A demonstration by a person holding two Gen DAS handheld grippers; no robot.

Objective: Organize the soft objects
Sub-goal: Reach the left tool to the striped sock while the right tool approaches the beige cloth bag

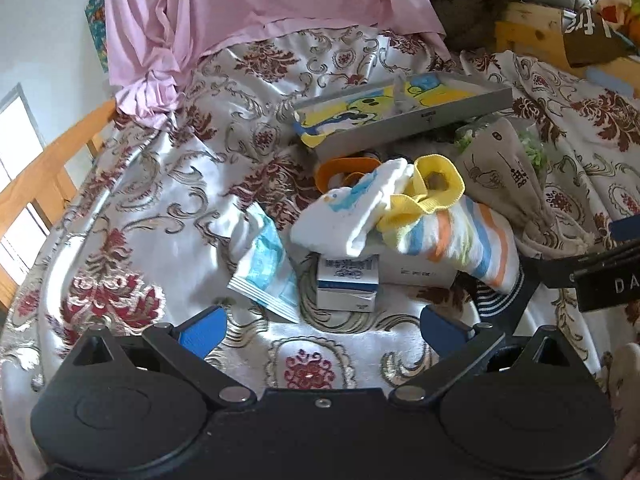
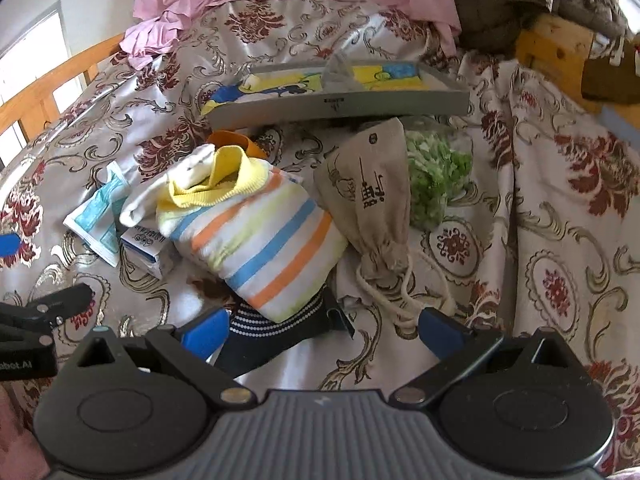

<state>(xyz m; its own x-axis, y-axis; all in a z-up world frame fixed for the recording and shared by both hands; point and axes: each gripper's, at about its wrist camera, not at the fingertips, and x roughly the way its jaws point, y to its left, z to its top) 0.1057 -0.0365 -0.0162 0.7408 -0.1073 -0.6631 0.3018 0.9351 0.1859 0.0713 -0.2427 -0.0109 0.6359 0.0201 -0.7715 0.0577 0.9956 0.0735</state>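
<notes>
Right wrist view: the right gripper (image 2: 320,330) is held low over the bed (image 2: 560,240), fingers (image 2: 204,334) spread wide and empty, a dark dotted sock (image 2: 272,332) lying between them. Just beyond, a striped sock (image 2: 264,240) is piled on small boxes (image 2: 148,248), beside a drawstring pouch (image 2: 372,200). The left gripper (image 1: 320,332) is likewise wide apart, empty. Farther back, a grey tray (image 2: 360,106) is seen with yellow-and-blue printed fabric (image 2: 280,82) laid inside.
</notes>
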